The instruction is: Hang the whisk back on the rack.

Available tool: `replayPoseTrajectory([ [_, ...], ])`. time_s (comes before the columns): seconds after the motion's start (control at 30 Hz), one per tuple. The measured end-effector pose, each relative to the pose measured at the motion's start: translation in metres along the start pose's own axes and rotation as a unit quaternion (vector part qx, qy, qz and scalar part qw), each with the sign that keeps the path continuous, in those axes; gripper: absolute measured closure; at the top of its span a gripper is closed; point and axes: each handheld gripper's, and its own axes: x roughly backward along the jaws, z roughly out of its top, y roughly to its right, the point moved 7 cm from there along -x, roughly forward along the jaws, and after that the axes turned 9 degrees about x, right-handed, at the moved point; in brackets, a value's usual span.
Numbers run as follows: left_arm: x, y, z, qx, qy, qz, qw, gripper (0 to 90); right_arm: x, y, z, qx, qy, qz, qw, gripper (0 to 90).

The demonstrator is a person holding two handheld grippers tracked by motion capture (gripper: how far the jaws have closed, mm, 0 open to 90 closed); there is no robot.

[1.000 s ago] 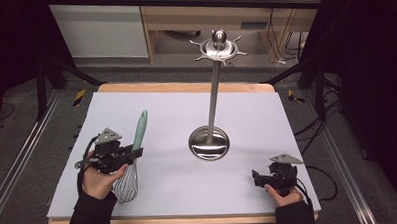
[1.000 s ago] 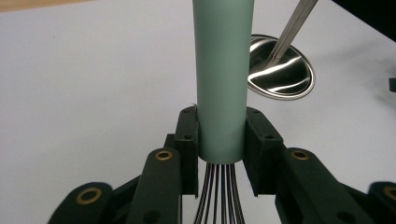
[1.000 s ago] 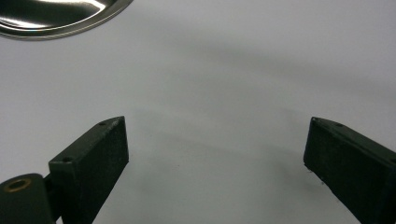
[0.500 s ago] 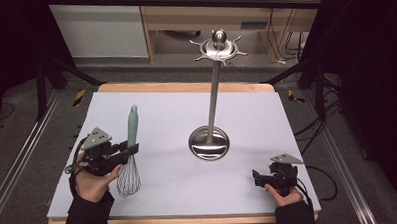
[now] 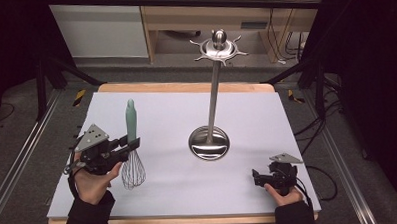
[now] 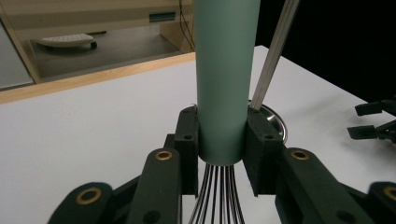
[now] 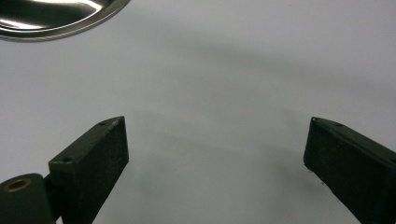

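Note:
A whisk (image 5: 131, 125) with a pale green handle stands nearly upright at the table's left, wire head down. My left gripper (image 5: 131, 144) is shut on the handle's lower end, just above the wires; in the left gripper view the handle (image 6: 225, 79) sits clamped between both pads. A steel utensil stand (image 5: 209, 142) with a round base, a tall pole and a hooked crown rises at the centre. My right gripper (image 5: 256, 179) rests near the front right edge, open with nothing between its fingers (image 7: 95, 154).
The white table top (image 5: 166, 108) has a wooden far edge. Black frame rails run along both sides on the floor. The stand's shiny base rim (image 7: 56, 18) lies just ahead of the right gripper. Shelving stands behind the table.
The left gripper has raised and turned the whisk from lying tilted on the table to nearly upright. The right gripper has stayed where it was.

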Motion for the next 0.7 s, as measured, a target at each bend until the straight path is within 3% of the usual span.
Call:
replayPoseTrajectory([
  [0.53,-0.014,0.018,0.022,-0.017,0.018,-0.021,0.9995,68.7,-0.002,-0.001,0.001,-0.003,-0.002,-0.005,1.0000,7.0],
  [0.7,-0.016,0.024,0.037,-0.024,0.021,-0.023,0.9992,68.7,-0.002,0.000,0.002,0.006,0.000,-0.006,1.0000,7.0],
])
